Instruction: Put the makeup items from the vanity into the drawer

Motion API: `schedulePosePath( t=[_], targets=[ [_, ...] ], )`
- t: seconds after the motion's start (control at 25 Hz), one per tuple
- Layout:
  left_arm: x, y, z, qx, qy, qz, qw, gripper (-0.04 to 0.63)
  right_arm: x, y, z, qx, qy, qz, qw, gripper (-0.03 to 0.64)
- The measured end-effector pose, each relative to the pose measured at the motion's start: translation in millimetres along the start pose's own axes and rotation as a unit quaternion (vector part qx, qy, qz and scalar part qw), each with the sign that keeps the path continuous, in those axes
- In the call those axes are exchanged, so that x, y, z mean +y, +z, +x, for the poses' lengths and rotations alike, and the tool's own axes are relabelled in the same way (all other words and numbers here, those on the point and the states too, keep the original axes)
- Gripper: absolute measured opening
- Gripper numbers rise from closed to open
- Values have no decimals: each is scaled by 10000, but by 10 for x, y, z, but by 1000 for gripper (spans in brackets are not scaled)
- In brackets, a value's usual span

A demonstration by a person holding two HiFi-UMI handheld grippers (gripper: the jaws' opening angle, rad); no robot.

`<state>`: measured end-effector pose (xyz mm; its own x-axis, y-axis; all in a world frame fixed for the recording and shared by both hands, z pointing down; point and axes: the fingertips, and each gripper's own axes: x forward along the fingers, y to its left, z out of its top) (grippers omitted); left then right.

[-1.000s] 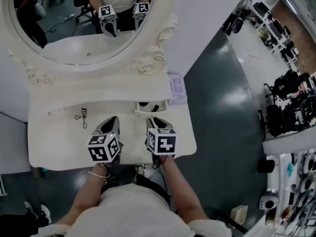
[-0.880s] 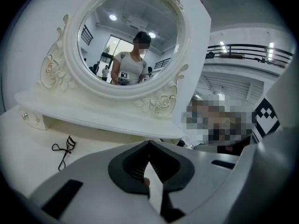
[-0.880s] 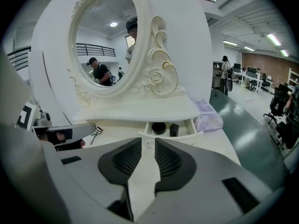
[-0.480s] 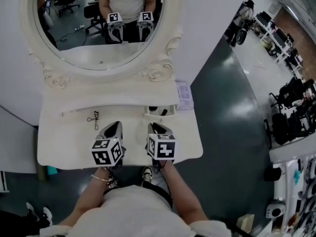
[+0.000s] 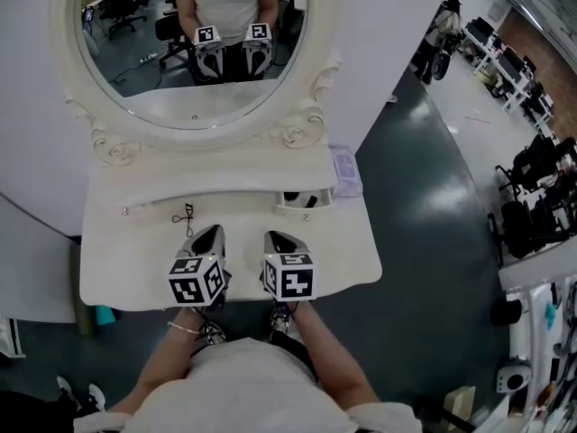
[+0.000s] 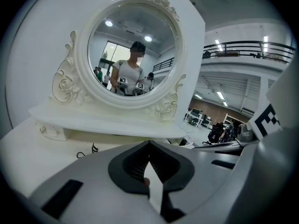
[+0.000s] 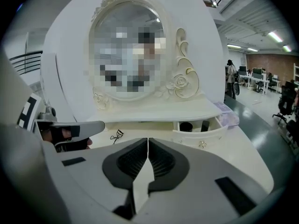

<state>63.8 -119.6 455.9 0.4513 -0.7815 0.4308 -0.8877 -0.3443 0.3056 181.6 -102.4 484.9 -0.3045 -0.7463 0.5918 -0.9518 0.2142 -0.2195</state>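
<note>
On the white vanity top [image 5: 135,269] a black eyelash curler [image 5: 184,215] lies left of the middle; it also shows as the curler [image 7: 117,135] and the curler [image 6: 93,149] in the gripper views. The small drawer [image 5: 303,212] under the shelf stands open, with dark makeup items [image 7: 186,126] inside. My left gripper [image 5: 209,233] hovers over the front of the top, just short of the curler, its jaws [image 6: 149,143] shut with nothing in them. My right gripper [image 5: 275,238] is beside it, short of the drawer [image 7: 201,136]. Its jaws [image 7: 148,140] have just closed and hold nothing.
A big oval mirror [image 5: 194,43] in a carved frame rises behind the shelf [image 5: 216,171] and reflects the person and both grippers. A pale purple packet [image 5: 346,164] lies at the shelf's right end. Dark floor [image 5: 424,206] lies to the right of the vanity.
Both grippers have drawn back from the drawer towards the vanity's front edge. The head view has shifted, so the vanity sits further right in the picture.
</note>
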Motion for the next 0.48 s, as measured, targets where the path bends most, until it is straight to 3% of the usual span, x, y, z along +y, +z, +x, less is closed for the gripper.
schedulePosePath(
  t=[0.48],
  targets=[
    [123,-23,-106,18,-74,147,9999,3,166,-58,-20,8,-110,38,9999,21]
  ],
)
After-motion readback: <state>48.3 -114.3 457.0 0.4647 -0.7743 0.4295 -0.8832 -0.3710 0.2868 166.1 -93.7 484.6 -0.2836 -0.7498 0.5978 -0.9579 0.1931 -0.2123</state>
